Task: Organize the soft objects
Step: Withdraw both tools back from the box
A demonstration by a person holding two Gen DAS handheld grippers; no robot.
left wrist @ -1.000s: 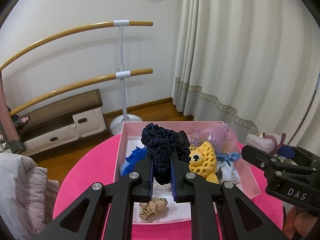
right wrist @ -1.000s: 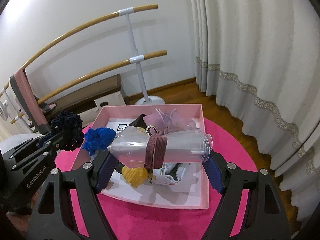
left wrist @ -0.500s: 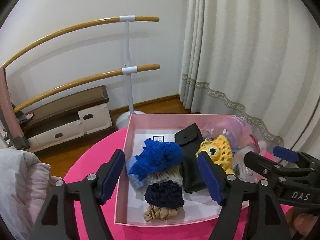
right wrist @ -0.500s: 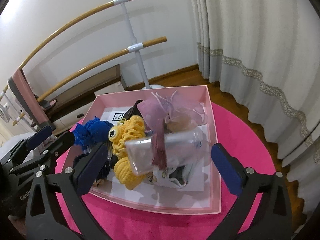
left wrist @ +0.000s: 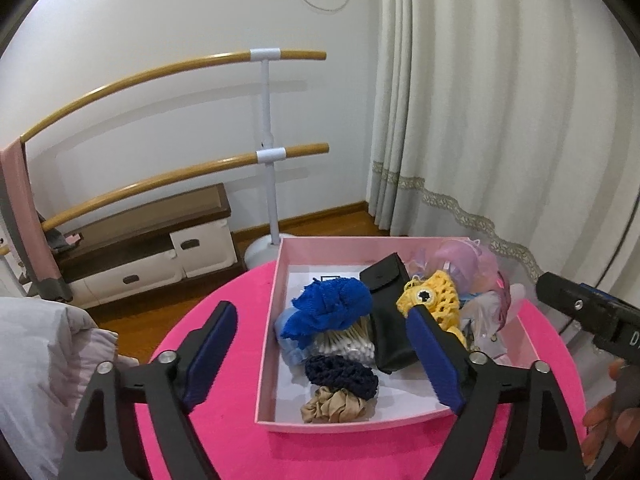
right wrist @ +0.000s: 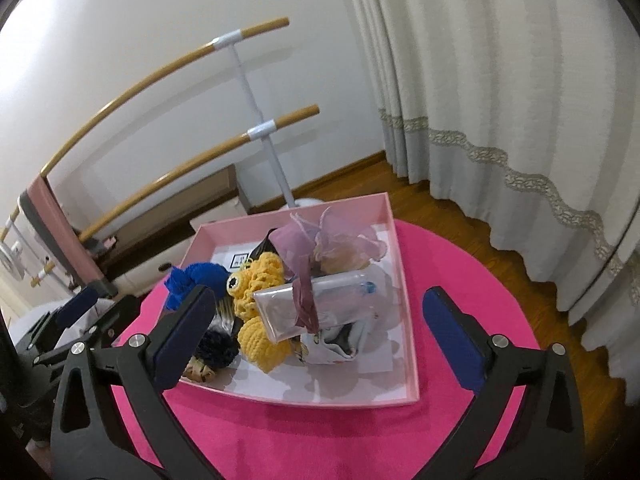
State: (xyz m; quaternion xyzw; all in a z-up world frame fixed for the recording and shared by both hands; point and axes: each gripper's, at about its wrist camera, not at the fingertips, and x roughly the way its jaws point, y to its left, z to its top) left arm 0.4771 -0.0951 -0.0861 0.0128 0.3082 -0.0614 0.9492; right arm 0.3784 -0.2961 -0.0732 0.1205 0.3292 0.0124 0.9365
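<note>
A pink box [left wrist: 276,280] [right wrist: 406,280] sits on a round pink table [left wrist: 224,440] [right wrist: 460,264]. In it lie a navy knit scrunchie [left wrist: 340,374] [right wrist: 216,346], a beige scrunchie [left wrist: 334,402], a blue knit piece [left wrist: 328,310] [right wrist: 196,280], cotton swabs [left wrist: 348,344], a black pouch [left wrist: 386,320], a yellow crochet toy [left wrist: 432,300] [right wrist: 260,292], a clear pouch with a maroon band [right wrist: 320,304] and a lilac organza bag [right wrist: 320,240]. My left gripper [left wrist: 320,344] is open and empty above the box's near left. My right gripper [right wrist: 320,324] is open and empty above the box.
A ballet barre [left wrist: 266,152] and a low drawer cabinet [left wrist: 160,256] stand by the wall behind the table. Cream curtains [left wrist: 500,120] hang at the right. Pale bedding [left wrist: 44,360] lies at the left. The right gripper's body [left wrist: 588,316] shows at the right edge.
My left gripper opened and dropped the navy scrunchie into the box's near side. My right gripper opened and released the clear pouch onto the pile. Both grippers drew back.
</note>
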